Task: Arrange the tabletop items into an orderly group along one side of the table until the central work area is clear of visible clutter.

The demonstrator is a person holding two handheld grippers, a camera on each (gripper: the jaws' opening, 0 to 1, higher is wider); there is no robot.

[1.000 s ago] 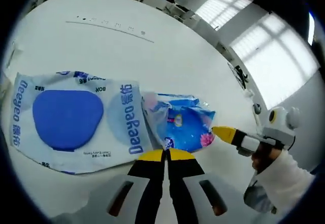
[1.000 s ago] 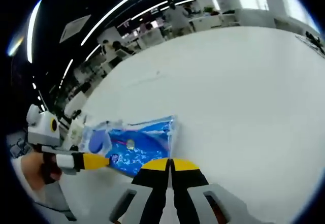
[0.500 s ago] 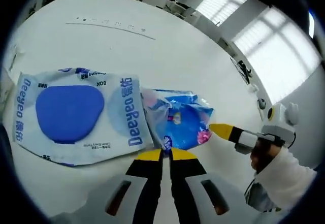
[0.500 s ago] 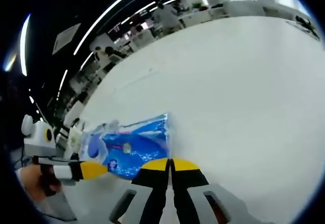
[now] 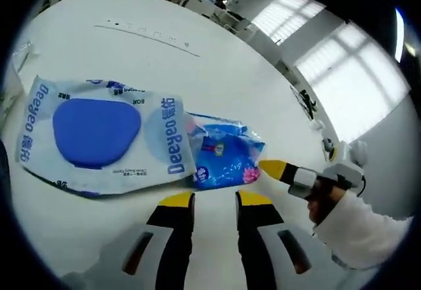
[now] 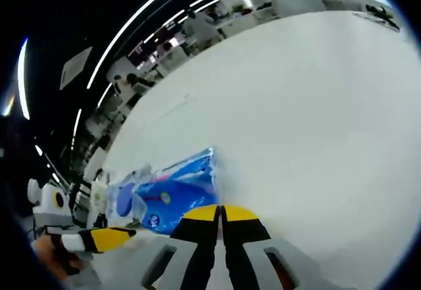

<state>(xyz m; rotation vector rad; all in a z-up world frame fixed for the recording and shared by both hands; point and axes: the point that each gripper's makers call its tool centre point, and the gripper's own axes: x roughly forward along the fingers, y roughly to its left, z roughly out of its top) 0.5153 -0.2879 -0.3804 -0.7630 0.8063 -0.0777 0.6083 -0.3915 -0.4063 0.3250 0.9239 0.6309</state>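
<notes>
white counter (image 5: 217, 60): broad and glossy, carrying both packs in the left gripper view.
large pack: a pale blue flat plastic wipes pack with a dark blue rounded lid (image 5: 99, 135) lies at 10 o'clock of the left gripper view, printed side up.
small pack: a bright blue crinkled plastic tissue pack (image 5: 223, 158) lies just beside the large pack's right edge, touching or slightly overlapping it; in the right gripper view it sits at 9 o'clock (image 6: 176, 194).
left gripper (image 5: 214, 201): yellow-tipped black jaws spread apart with bare counter between them, just short of the small pack; seen from the right gripper view at 8 o'clock (image 6: 108, 237).
right gripper (image 6: 221, 212): yellow tips pressed together, pinching nothing, beside the small pack's near corner; in the left gripper view it enters at 4 o'clock (image 5: 273, 169), tip near the small pack.
hand: a white-sleeved hand (image 5: 325, 204) holds the right gripper.
</notes>
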